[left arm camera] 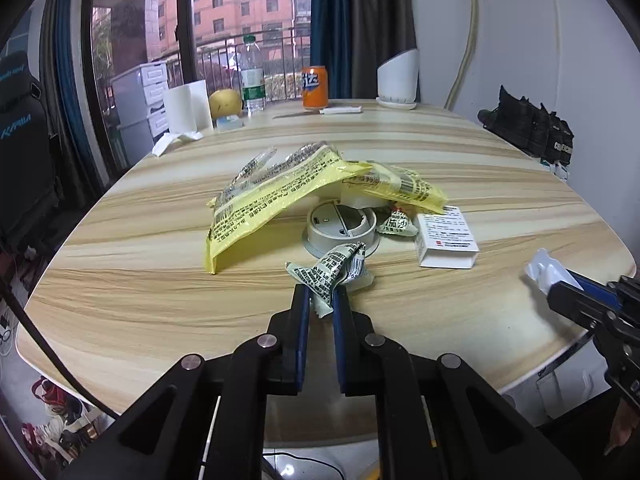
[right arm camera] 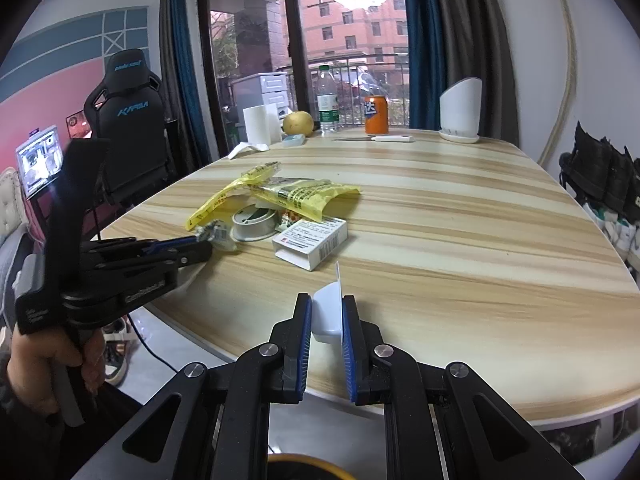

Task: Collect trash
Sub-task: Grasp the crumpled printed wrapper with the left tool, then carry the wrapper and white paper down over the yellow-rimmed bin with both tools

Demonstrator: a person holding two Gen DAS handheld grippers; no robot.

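My left gripper (left arm camera: 321,292) is shut on a crumpled green-and-white snack wrapper (left arm camera: 334,266) at the near side of the wooden table (left arm camera: 160,280); the right wrist view shows the same grip (right arm camera: 218,234). My right gripper (right arm camera: 326,299) is shut on a white plastic tray piece (right arm camera: 329,314), held over the table's near edge. More trash lies mid-table: a large yellow bag (left arm camera: 280,196), a small sachet (left arm camera: 396,225) and an open white medicine box (left arm camera: 446,236). A round white plastic disc (left arm camera: 342,226) sits partly under the bag.
At the far edge stand an orange can (left arm camera: 315,86), a water bottle (left arm camera: 252,76), a paper towel roll (left arm camera: 188,110), a yellow fruit (left arm camera: 226,104), a knife (left arm camera: 340,111) and a white pot (left arm camera: 398,76). A black chair (right arm camera: 128,120) stands left. A hand (right arm camera: 48,360) grips the left tool.
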